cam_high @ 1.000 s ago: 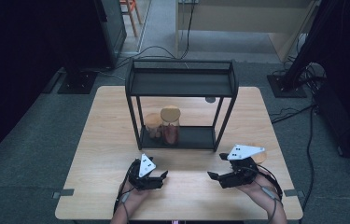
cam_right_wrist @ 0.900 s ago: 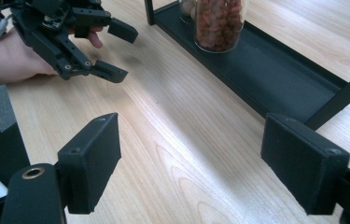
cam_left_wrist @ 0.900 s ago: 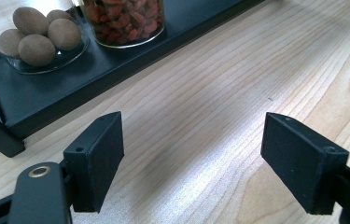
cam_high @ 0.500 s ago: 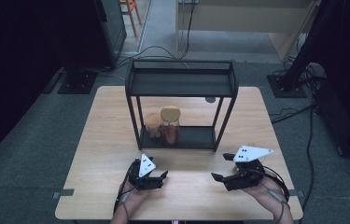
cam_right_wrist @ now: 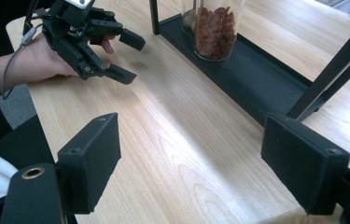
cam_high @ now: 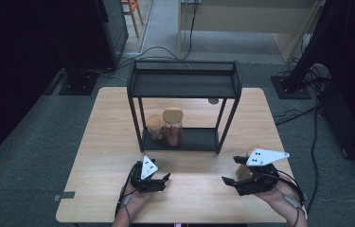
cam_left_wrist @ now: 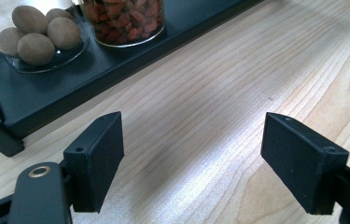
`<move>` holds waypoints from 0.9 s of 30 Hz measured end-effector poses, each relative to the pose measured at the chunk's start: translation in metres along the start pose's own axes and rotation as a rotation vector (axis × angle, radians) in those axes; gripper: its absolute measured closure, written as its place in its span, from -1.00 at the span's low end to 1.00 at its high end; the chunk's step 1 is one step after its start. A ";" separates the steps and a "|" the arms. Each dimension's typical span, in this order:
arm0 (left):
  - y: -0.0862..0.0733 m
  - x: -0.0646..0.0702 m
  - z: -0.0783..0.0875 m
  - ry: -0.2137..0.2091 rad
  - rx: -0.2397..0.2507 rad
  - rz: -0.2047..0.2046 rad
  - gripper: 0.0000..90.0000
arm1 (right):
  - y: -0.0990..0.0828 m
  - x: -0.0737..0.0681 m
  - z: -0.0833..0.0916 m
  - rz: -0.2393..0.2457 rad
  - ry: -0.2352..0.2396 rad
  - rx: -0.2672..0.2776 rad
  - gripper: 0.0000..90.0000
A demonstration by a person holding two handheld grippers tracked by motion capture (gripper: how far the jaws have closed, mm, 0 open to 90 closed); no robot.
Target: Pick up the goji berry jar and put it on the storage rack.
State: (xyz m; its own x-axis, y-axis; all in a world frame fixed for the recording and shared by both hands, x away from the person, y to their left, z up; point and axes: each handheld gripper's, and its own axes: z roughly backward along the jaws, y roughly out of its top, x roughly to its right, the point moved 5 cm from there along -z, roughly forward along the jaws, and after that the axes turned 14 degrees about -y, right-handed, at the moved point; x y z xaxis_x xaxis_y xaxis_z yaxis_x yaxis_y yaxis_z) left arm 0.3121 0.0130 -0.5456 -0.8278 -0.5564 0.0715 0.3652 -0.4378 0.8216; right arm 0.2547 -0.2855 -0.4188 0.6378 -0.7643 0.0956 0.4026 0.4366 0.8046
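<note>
A black two-tier metal rack (cam_high: 183,85) is standing on the light wooden table (cam_high: 109,137), holding two cork-lidded glass jars (cam_high: 173,127). Near the front edge, the left gripper (cam_high: 158,180) and right gripper (cam_high: 234,171) are both gaping open, gripping nothing

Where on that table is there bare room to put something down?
Bare wood lies between the left hand-held gripper and the right hand-held gripper, and on both sides of the black shelf rack. The rack's top tier looks bare too. Its bottom tier is crowded at the left by the jar of red berries and the jar of brown nuts.
</note>
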 end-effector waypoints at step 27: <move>0.000 0.000 0.000 0.004 -0.003 -0.002 -0.52 | -0.014 0.020 0.030 -0.015 -0.035 -0.016 -0.56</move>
State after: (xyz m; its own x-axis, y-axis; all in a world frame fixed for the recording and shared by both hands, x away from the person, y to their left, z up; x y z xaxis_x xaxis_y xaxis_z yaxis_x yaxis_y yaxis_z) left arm 0.3125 0.0133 -0.5456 -0.8269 -0.5582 0.0680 0.3652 -0.4411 0.8198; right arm 0.2422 -0.3213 -0.4112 0.6080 -0.7870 0.1045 0.4229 0.4325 0.7963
